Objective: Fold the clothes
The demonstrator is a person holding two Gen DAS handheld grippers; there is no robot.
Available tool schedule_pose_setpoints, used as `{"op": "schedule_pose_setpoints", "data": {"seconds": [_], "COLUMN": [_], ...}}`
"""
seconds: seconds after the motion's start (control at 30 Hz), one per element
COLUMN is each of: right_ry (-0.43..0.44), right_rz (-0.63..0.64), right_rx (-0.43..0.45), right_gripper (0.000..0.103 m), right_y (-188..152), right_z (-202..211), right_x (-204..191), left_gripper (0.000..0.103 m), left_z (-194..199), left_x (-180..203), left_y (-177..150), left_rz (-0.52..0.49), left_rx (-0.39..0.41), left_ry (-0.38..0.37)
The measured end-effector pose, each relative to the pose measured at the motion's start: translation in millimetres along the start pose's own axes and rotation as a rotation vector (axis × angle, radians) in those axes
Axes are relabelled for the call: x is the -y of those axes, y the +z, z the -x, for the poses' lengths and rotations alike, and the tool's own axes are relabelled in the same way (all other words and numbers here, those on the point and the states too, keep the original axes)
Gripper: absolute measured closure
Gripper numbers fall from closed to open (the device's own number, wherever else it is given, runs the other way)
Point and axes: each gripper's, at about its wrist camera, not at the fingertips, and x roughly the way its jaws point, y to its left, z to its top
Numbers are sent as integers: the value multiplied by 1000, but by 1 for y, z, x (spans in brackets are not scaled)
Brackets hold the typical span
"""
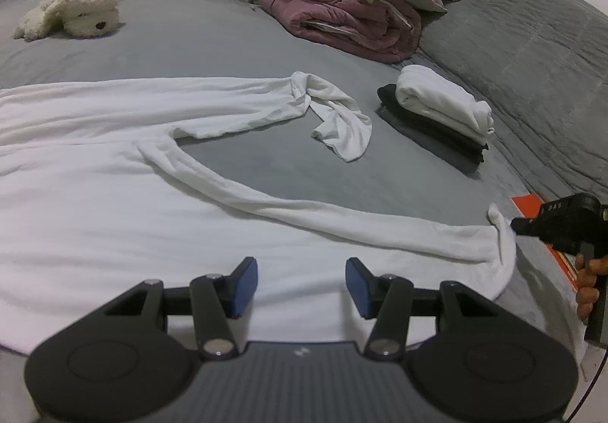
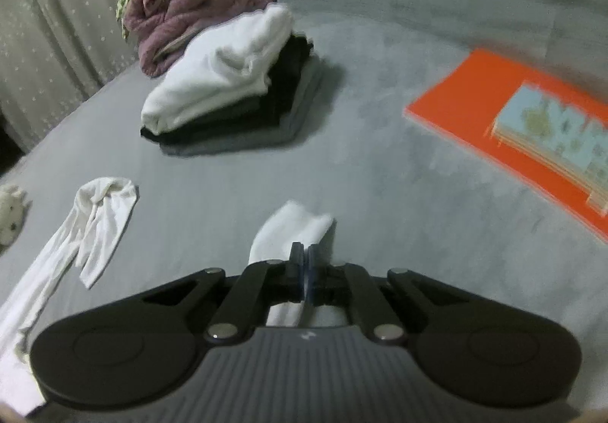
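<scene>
A white long-sleeved shirt (image 1: 114, 195) lies spread flat on the grey bed (image 1: 190, 39). My left gripper (image 1: 302, 286) hovers open over the shirt's body, with only flat cloth under its blue pads (image 1: 243, 286). The near sleeve (image 1: 342, 221) runs out to the right. Its cuff (image 2: 292, 233) is pinched in my right gripper (image 2: 306, 263), whose jaws are shut on it. That gripper (image 1: 520, 223) and the hand (image 1: 587, 282) holding it show at the right edge of the left wrist view. The far sleeve (image 1: 334, 115) lies crumpled on the bed, its cuff (image 2: 98, 229) folded over.
A folded stack of white on black clothes (image 1: 440, 107) (image 2: 224, 81) sits beyond the sleeves. Behind it is a pile with a mauve blanket (image 1: 342, 16). A white plush toy (image 1: 76, 8) lies far left. An orange book (image 2: 513, 130) lies at the right, beside a grey quilt (image 1: 532, 54).
</scene>
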Motion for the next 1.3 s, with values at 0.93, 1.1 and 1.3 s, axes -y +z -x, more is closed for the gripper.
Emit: {"op": "schedule_pose_setpoints", "data": {"seconds": [0.93, 1.1, 1.3], "right_ry": [-26, 12, 119], "right_rz": [-93, -54, -47], "right_rx": [-122, -75, -89], "right_gripper": [94, 100, 88], "right_y": [-3, 1, 3], "right_z": [-4, 0, -10], "right_x": [24, 10, -3], "left_gripper": [54, 54, 55], "left_z": [-2, -2, -2], "left_x": [48, 48, 48], "left_y": [-23, -24, -25], "left_rz": [-268, -269, -275], "left_rx": [-108, -115, -117], "left_ry": [-280, -281, -276]}}
